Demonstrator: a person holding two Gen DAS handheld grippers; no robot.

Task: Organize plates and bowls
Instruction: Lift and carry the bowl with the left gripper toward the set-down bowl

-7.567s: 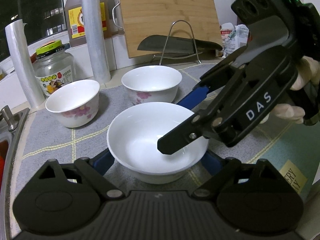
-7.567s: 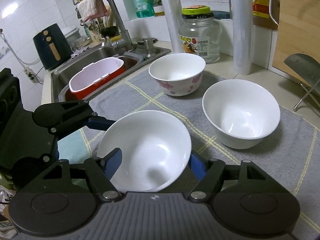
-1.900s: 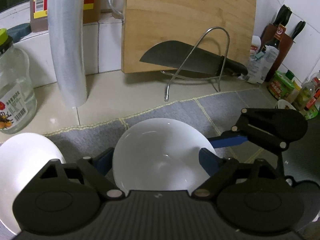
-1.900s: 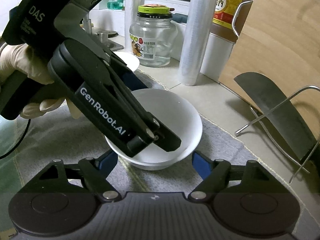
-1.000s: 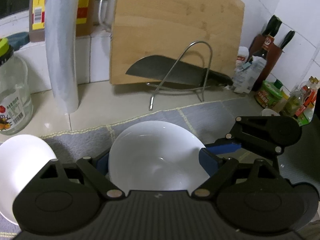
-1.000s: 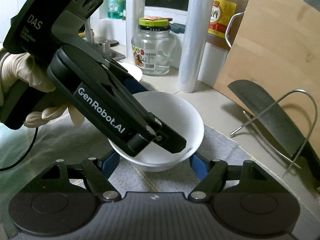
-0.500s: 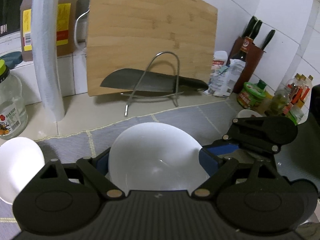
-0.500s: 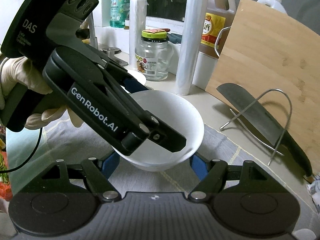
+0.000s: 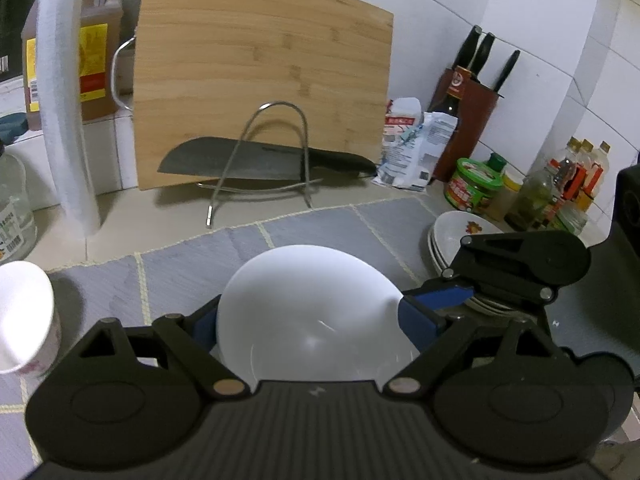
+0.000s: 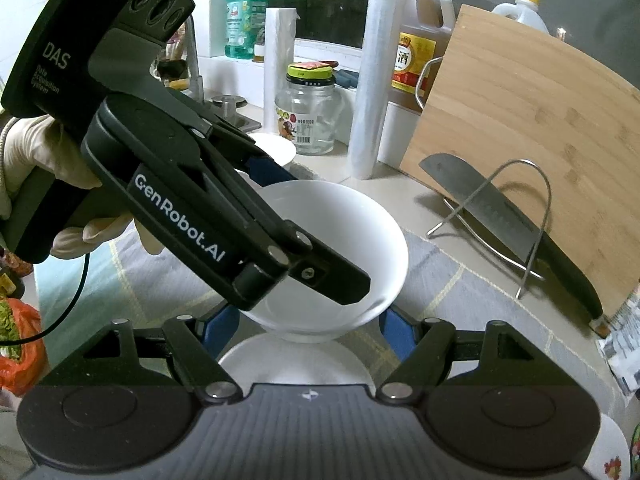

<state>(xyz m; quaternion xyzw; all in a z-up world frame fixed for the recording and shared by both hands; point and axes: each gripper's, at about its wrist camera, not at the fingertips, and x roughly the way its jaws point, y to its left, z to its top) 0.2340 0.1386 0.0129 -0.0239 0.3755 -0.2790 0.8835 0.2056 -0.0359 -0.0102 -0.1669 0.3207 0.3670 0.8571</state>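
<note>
A plain white bowl (image 9: 304, 280) hangs above the grey mat, and both grippers hold it. In the left wrist view my left gripper (image 9: 312, 316) has its blue pads pressed on the bowl's two sides. A blue finger (image 9: 440, 298) of the right gripper touches its right side. In the right wrist view my right gripper (image 10: 312, 328) has its pads against the lower wall of the bowl (image 10: 360, 216). The left gripper (image 10: 312, 232) straddles the bowl from the left. A floral bowl (image 9: 24, 316) stands at the left. A stack of plates (image 9: 448, 236) lies at the right.
A wooden cutting board (image 9: 260, 92) leans on the back wall, with a cleaver on a wire stand (image 9: 264, 164) before it. Jars and bottles (image 9: 476, 184) and a knife block (image 9: 472, 120) crowd the right corner. A film roll (image 9: 64, 120) and a glass jar (image 10: 308, 116) stand at the left. A white dish (image 10: 296, 364) lies under the bowl.
Both grippers have carried the bowl to the right and a little upward. The floral bowl has slid to the left edge of the left wrist view and the plate stack has come into view.
</note>
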